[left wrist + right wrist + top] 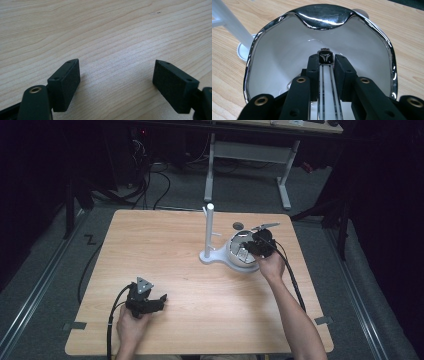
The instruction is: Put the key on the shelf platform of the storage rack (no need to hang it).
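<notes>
White bowl [287, 60] with a chrome rim is sitting at the table's [165, 250] far right, just beside the white stand's [209, 227] base. Right gripper [327, 63] is reaching inside it, jaws clenched on a thin flat strip [327, 82] with a dark emblem at its tip; what the strip is, cannot tell. Left gripper [116, 75] is resting released over bare wood near the front edge. Judging the step as placing or lifting the strip: keeping the squeeze firm, moving straight, staying off the chrome rim so the bowl isn't tipping.
</notes>
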Motion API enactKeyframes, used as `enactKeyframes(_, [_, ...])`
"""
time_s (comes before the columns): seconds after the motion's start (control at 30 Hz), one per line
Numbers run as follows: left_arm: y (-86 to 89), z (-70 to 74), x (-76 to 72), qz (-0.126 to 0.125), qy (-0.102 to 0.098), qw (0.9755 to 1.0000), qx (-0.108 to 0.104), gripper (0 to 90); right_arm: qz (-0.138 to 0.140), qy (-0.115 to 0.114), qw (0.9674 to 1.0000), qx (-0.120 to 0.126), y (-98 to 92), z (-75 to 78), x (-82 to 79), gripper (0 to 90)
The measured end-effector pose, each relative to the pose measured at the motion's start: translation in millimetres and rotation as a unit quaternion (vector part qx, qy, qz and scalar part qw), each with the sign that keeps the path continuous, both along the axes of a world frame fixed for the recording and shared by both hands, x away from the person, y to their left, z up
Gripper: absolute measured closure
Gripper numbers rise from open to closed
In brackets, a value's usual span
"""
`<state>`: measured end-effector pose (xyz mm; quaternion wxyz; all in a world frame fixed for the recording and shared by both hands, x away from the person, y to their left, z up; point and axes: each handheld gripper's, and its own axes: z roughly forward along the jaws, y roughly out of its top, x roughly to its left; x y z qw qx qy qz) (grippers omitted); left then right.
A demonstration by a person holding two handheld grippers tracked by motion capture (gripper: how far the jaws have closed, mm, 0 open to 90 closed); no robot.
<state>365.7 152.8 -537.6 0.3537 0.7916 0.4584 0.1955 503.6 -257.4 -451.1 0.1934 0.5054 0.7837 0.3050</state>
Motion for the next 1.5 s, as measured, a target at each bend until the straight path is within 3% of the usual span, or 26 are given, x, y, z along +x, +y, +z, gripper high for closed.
enactKeyframes(0.13, [0.0,0.0,0.0,0.000,0.000,1.0000,0.000,22.4,0.001,0.004,1.0000,0.000,0.2,-1.8,2.3,74.9])
enactKeyframes(0.23, [0.0,0.0,0.0,0.000,0.000,1.0000,0.000,22.4,-0.001,0.005,1.0000,0.007,-0.9,-2.2,2.6,67.0])
enactKeyframes(0.53, [0.0,0.0,0.0,0.000,0.000,1.0000,0.000,22.4,0.002,0.004,0.9996,0.029,-6.2,3.1,-2.1,56.7])
enactKeyframes(0.67, [0.0,0.0,0.0,0.000,0.000,1.0000,0.000,22.4,0.000,-0.010,0.9996,0.027,-10.1,7.8,-7.7,52.6])
enactKeyframes(0.87, [0.0,0.0,0.0,0.000,0.000,1.0000,0.000,22.4,-0.002,-0.024,0.9990,0.037,-18.5,18.4,-17.1,49.8])
enactKeyframes(1.03, [0.0,0.0,0.0,0.000,0.000,1.0000,0.000,22.4,-0.003,-0.030,0.9991,0.031,-21.3,25.7,-23.4,48.6])
enactKeyframes(1.3, [0.0,0.0,0.0,0.000,0.000,1.0000,0.000,22.4,-0.016,-0.046,0.9977,0.048,-30.3,32.9,-33.1,46.7])
enactKeyframes(1.5, [-0.1,-0.1,0.0,0.000,-0.001,1.0000,0.000,22.4,-0.022,-0.044,0.9975,0.050,-40.0,33.0,-41.3,46.6])
